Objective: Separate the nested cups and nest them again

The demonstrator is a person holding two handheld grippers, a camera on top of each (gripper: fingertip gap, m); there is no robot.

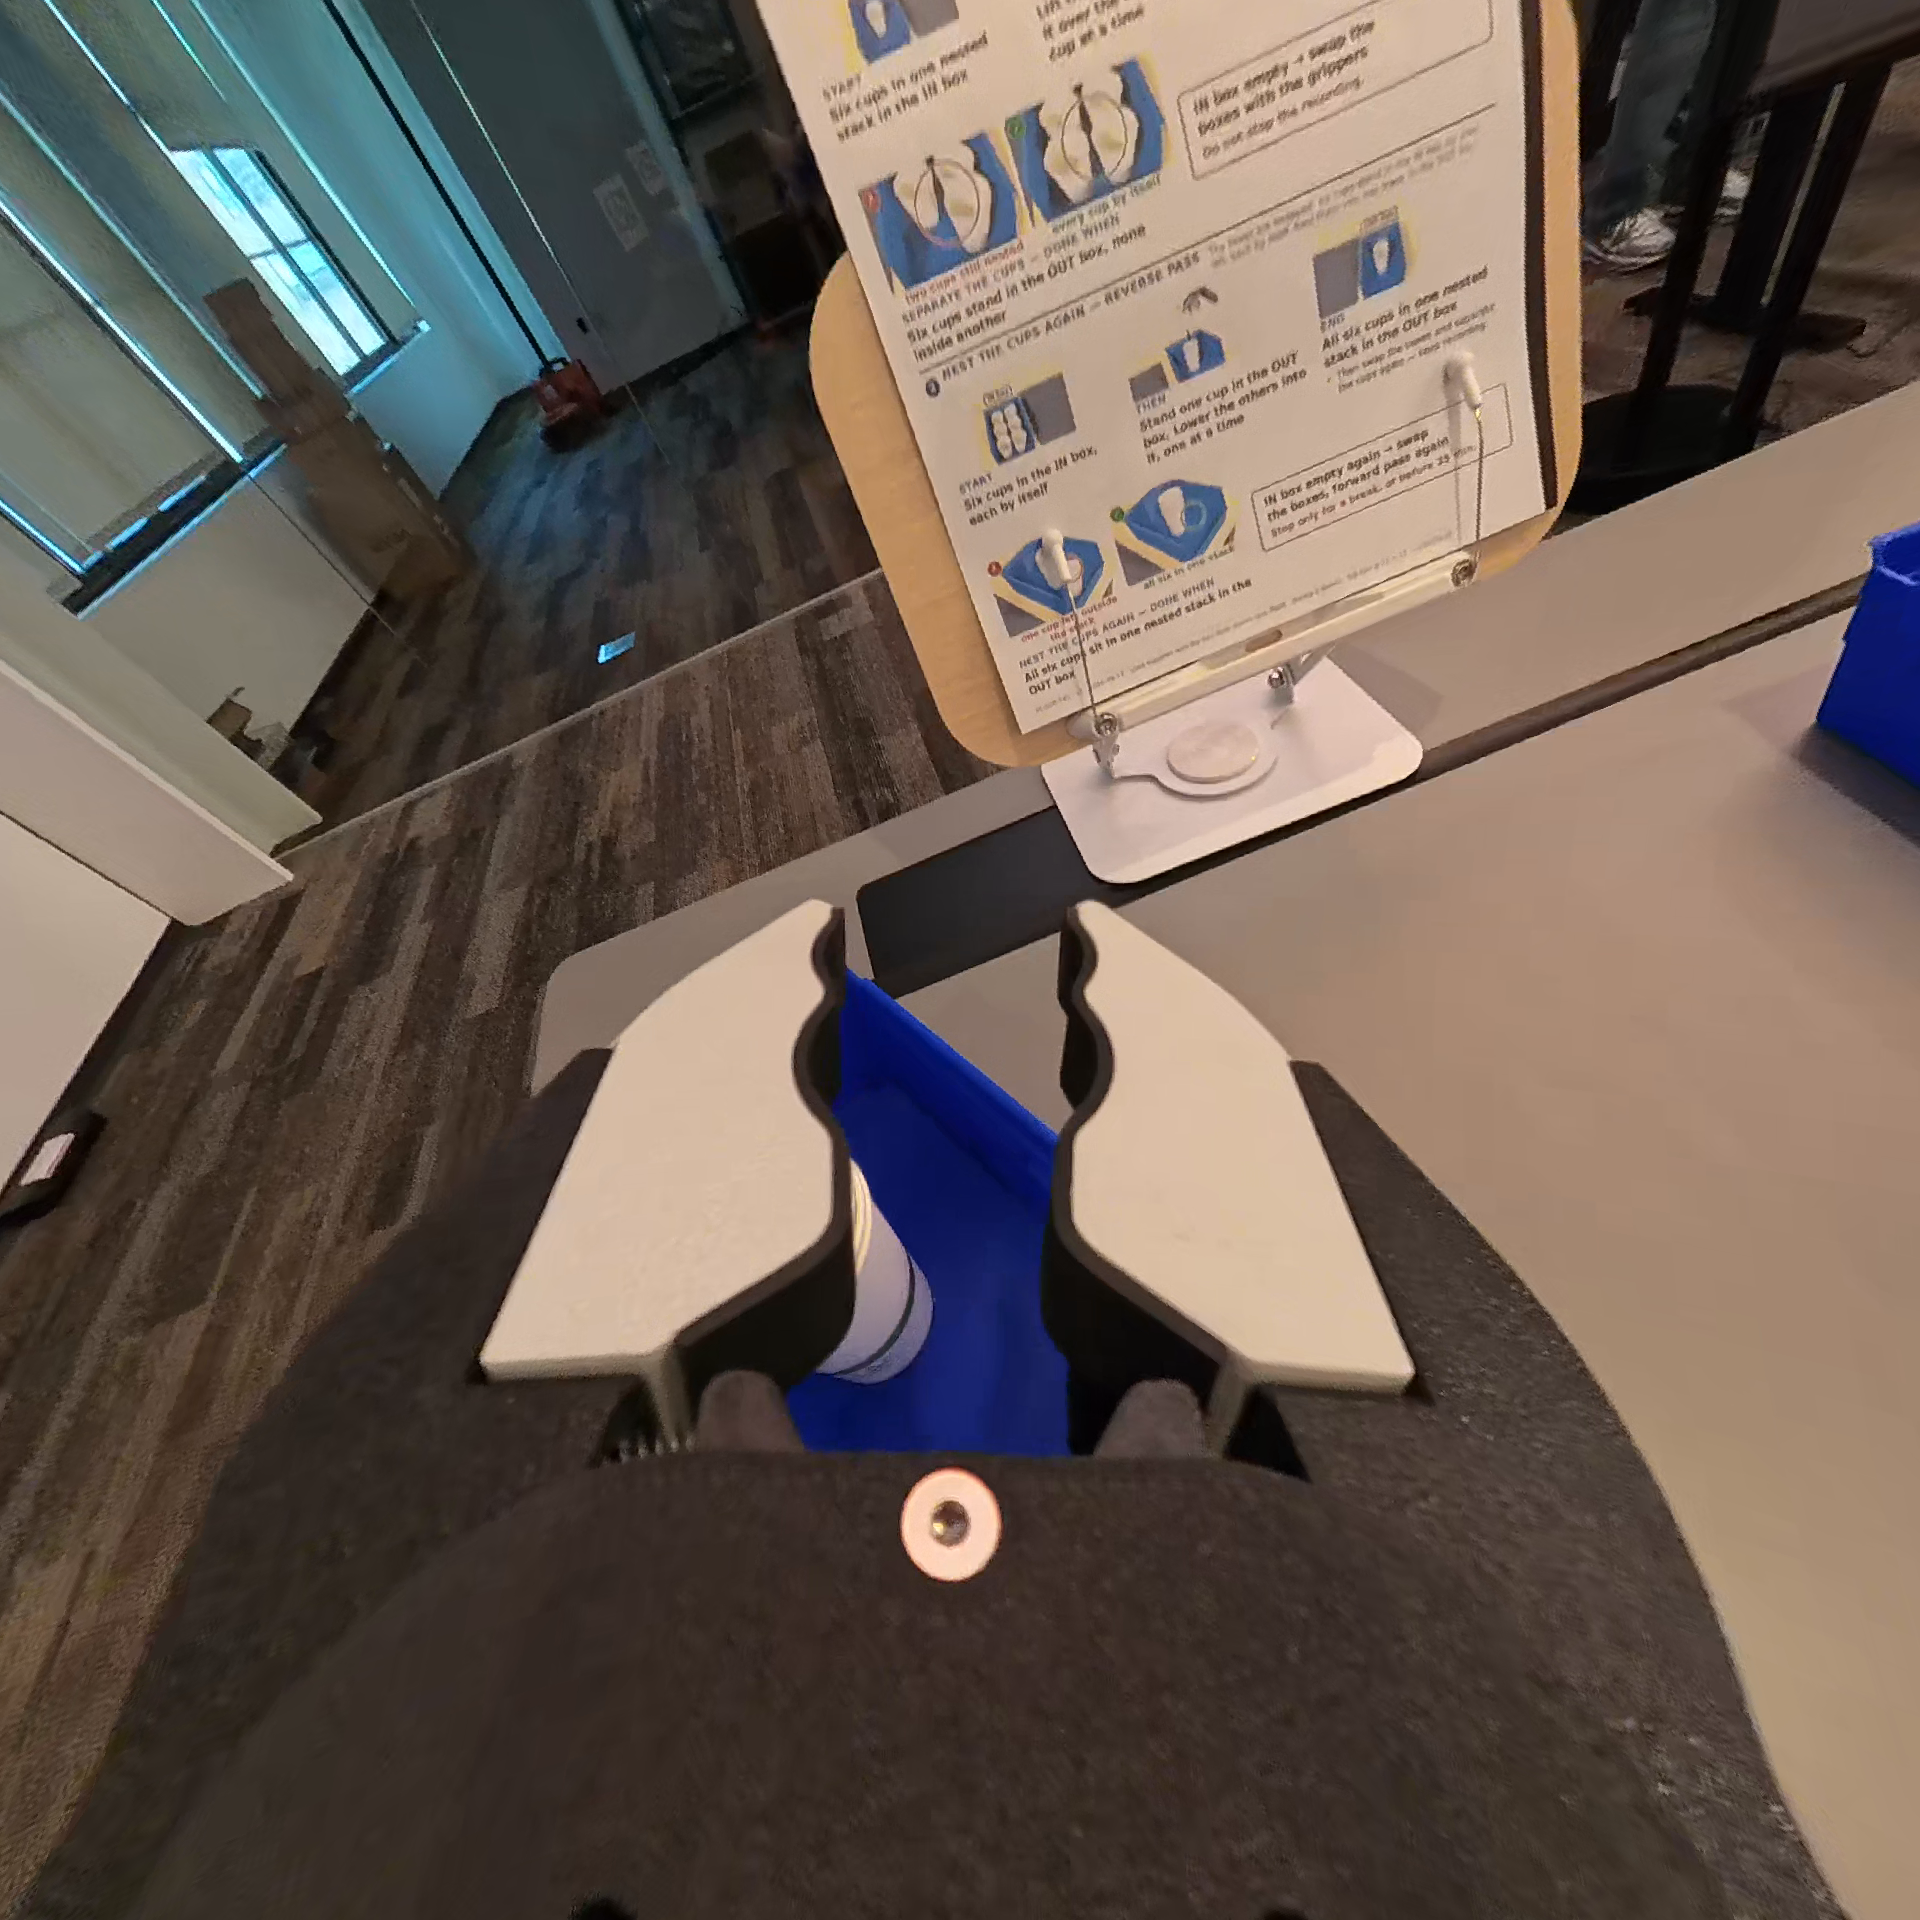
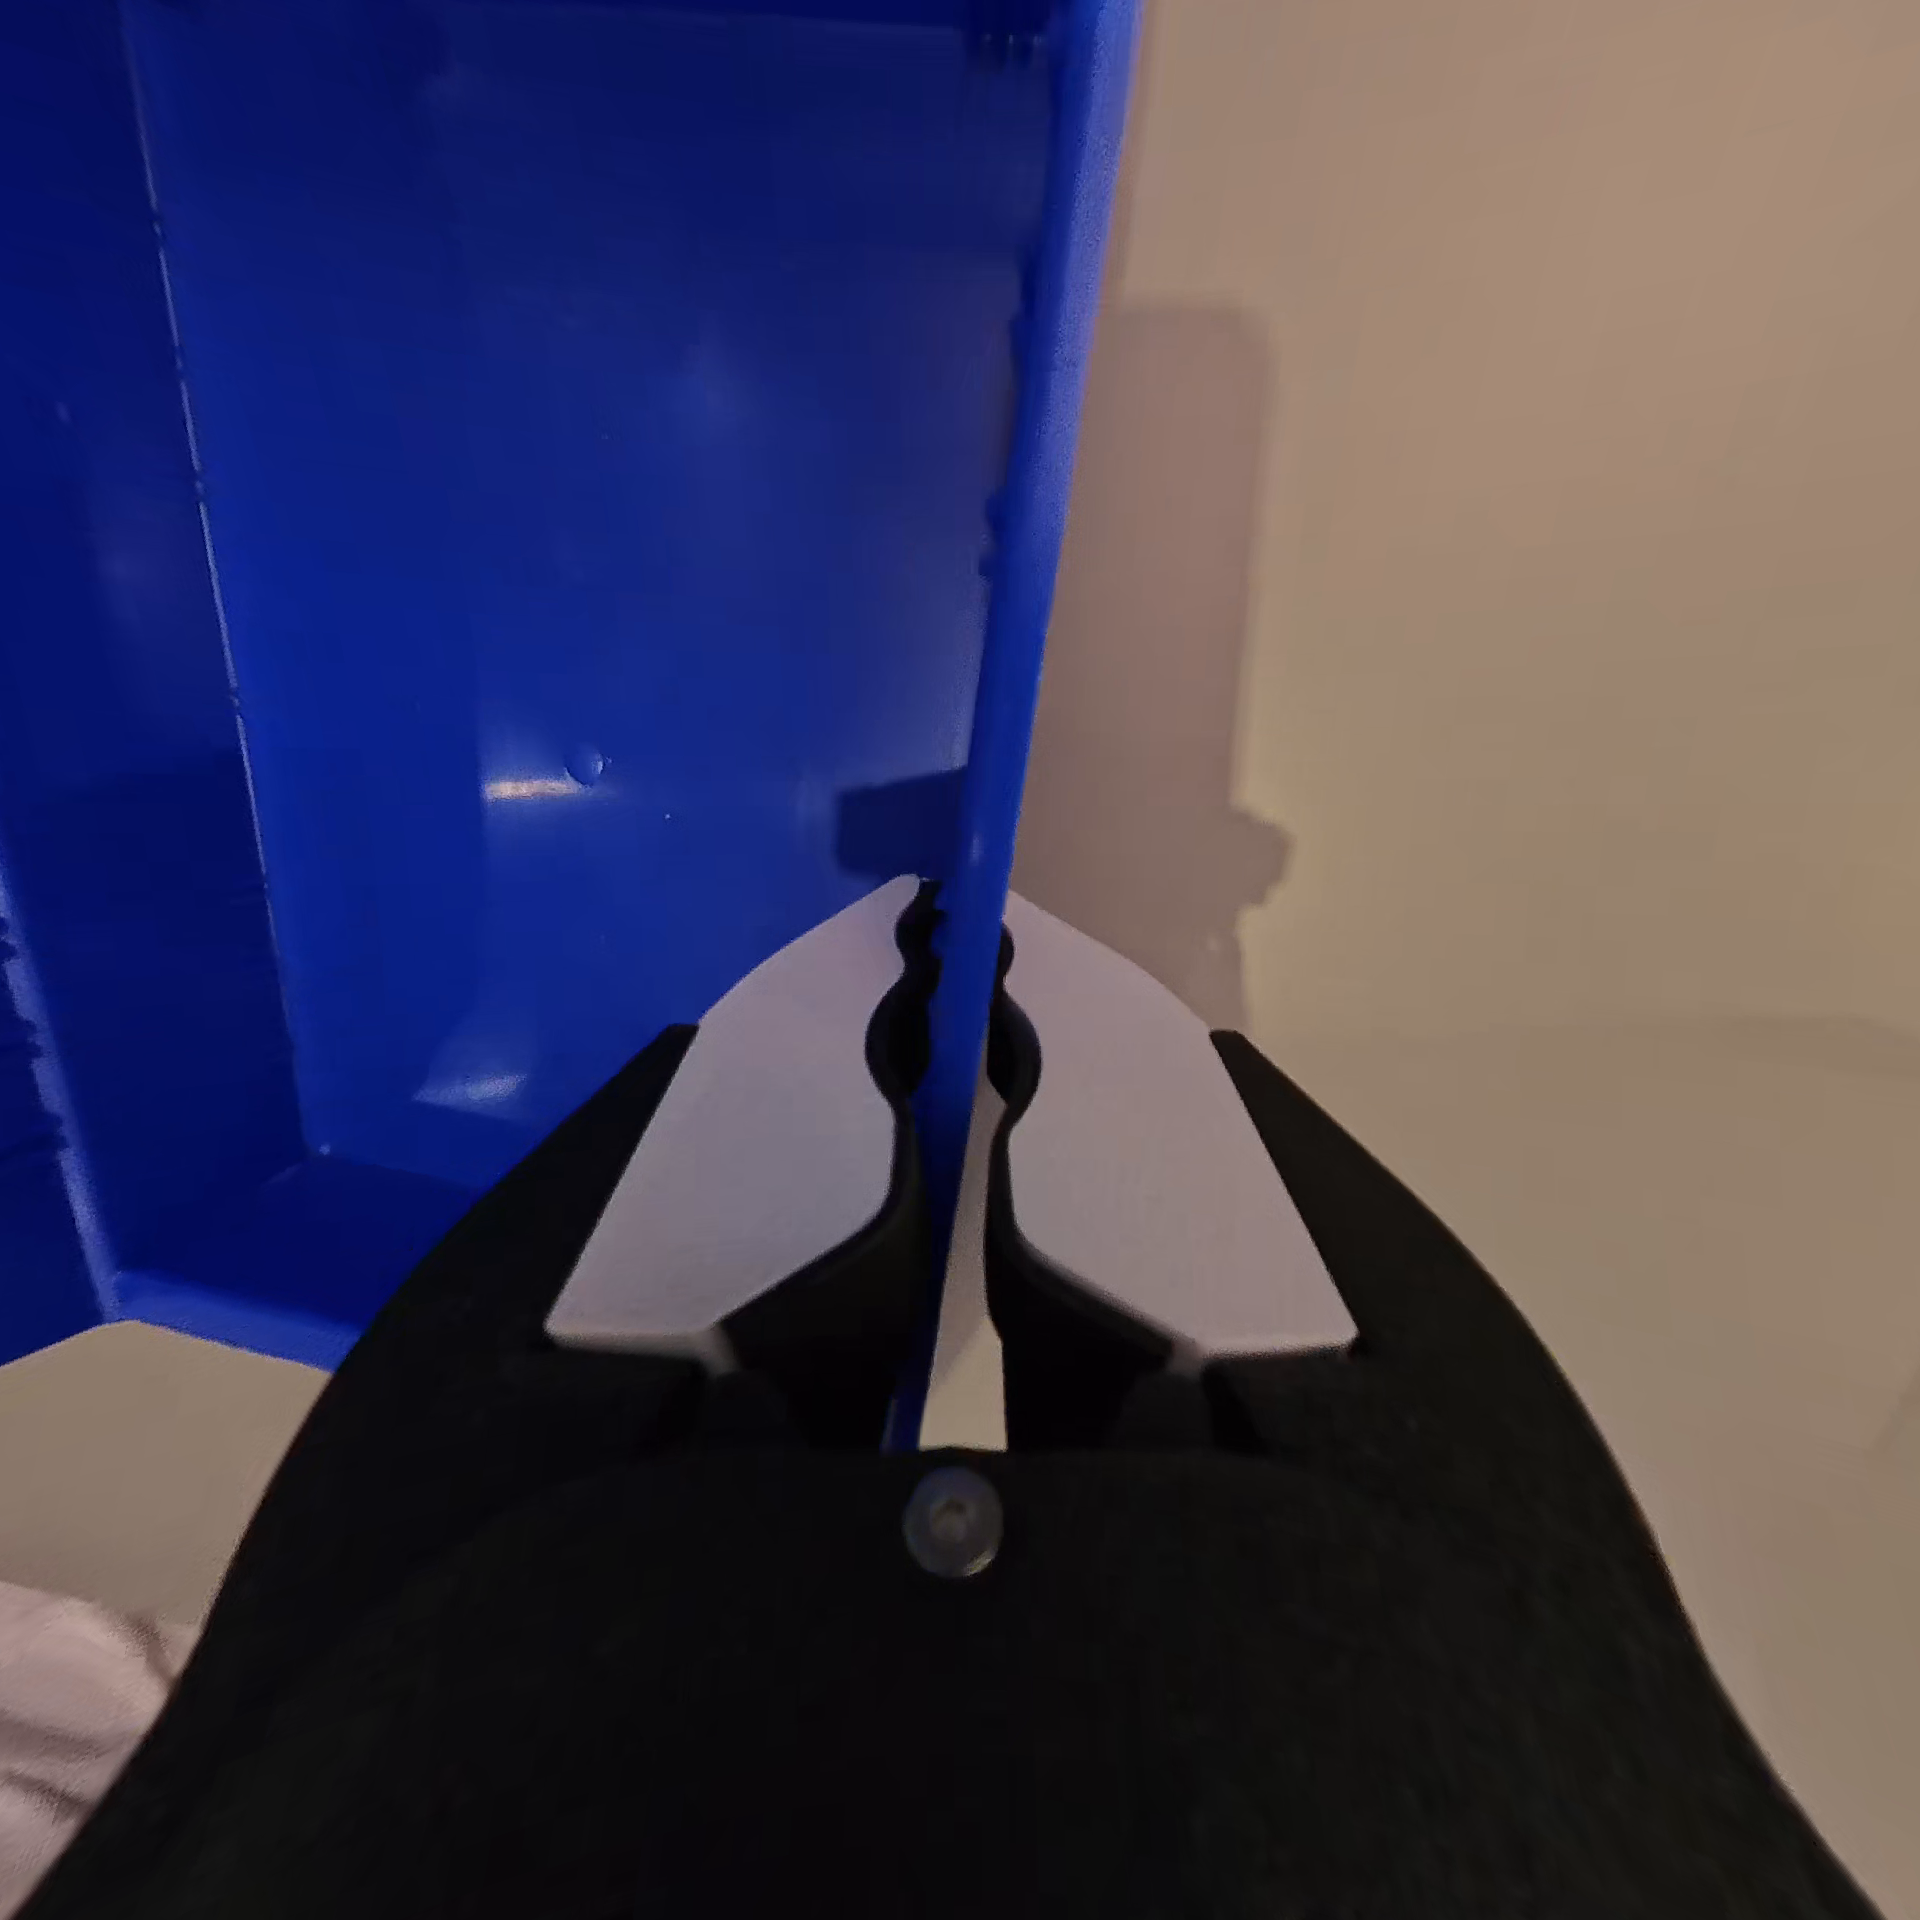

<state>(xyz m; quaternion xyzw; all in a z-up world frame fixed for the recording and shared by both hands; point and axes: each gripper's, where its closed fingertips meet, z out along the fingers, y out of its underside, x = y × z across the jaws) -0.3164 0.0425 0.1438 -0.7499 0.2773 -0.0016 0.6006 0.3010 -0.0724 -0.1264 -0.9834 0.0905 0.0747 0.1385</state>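
Cups, white and stacked, lie low in frame centre inside a blue bin, beneath the wide-open, empty left gripper. Right gripper pinches another blue bin's wall, on the grey table.

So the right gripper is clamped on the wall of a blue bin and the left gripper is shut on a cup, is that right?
Not quite. The right gripper is clamped on the blue bin wall, but the left gripper is open, as the left wrist view shows. Its fingers stand apart above another blue bin, with the cup below them, ungripped.
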